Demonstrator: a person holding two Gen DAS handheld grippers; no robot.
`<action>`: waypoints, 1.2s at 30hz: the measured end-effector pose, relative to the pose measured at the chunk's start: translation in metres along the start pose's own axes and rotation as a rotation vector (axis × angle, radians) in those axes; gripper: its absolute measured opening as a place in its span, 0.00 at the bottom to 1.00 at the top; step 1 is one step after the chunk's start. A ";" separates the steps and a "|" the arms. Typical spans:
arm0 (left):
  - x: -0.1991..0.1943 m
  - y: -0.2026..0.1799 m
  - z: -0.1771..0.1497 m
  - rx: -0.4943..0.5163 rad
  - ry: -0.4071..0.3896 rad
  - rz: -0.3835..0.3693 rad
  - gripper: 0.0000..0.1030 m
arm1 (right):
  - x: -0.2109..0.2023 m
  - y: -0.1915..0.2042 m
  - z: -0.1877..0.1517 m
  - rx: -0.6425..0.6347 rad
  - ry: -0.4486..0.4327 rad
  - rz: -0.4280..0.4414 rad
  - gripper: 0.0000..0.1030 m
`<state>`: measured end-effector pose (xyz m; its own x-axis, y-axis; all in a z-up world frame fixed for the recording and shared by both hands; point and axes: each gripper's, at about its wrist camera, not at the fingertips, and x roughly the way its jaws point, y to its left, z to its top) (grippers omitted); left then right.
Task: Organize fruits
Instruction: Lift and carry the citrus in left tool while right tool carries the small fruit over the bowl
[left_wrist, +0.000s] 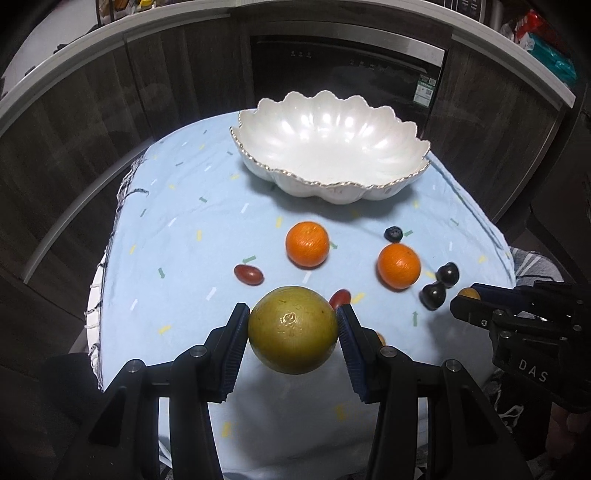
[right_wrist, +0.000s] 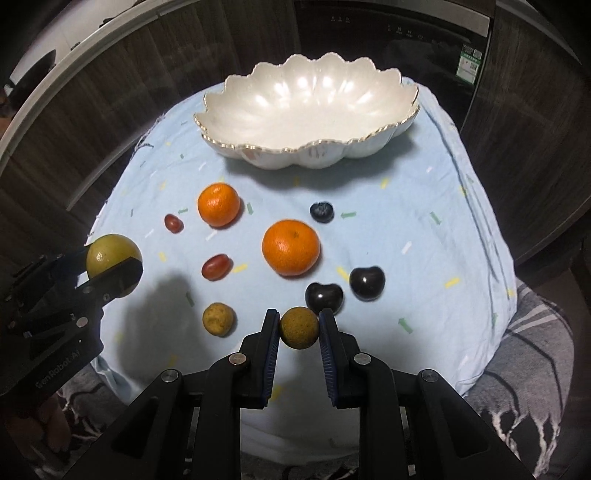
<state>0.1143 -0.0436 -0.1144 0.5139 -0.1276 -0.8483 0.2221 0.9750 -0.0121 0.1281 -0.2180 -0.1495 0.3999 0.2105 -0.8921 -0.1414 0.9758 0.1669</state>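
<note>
Bowl (left_wrist: 325, 147) upper centre, empty; nothing sorted yet. My left gripper (left_wrist: 291, 328) clamps the green fruit (left_wrist: 292, 329), right gripper (right_wrist: 298, 328) clamps a small yellow fruit (right_wrist: 298, 327). Oranges (right_wrist: 291, 247) and the other loose fruit remain mid-frame on the cloth (right_wrist: 406, 206).

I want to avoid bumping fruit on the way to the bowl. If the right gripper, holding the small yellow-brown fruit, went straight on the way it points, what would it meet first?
Probably the nearer dark plum, which lies on the cloth just beyond the right gripper and its small yellow-brown fruit; depth is unclear, so it might pass above.
</note>
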 end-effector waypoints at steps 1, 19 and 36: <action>-0.001 -0.001 0.002 0.001 -0.002 -0.004 0.46 | -0.001 -0.001 0.001 0.000 -0.003 0.001 0.22; -0.003 -0.003 0.058 0.003 -0.051 -0.035 0.46 | -0.021 -0.021 0.054 0.036 -0.104 -0.001 0.22; 0.017 0.000 0.106 -0.010 -0.069 -0.045 0.46 | -0.017 -0.039 0.110 0.038 -0.167 -0.032 0.22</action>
<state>0.2106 -0.0654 -0.0728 0.5593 -0.1837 -0.8084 0.2380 0.9697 -0.0556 0.2266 -0.2527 -0.0943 0.5491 0.1833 -0.8154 -0.0933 0.9830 0.1581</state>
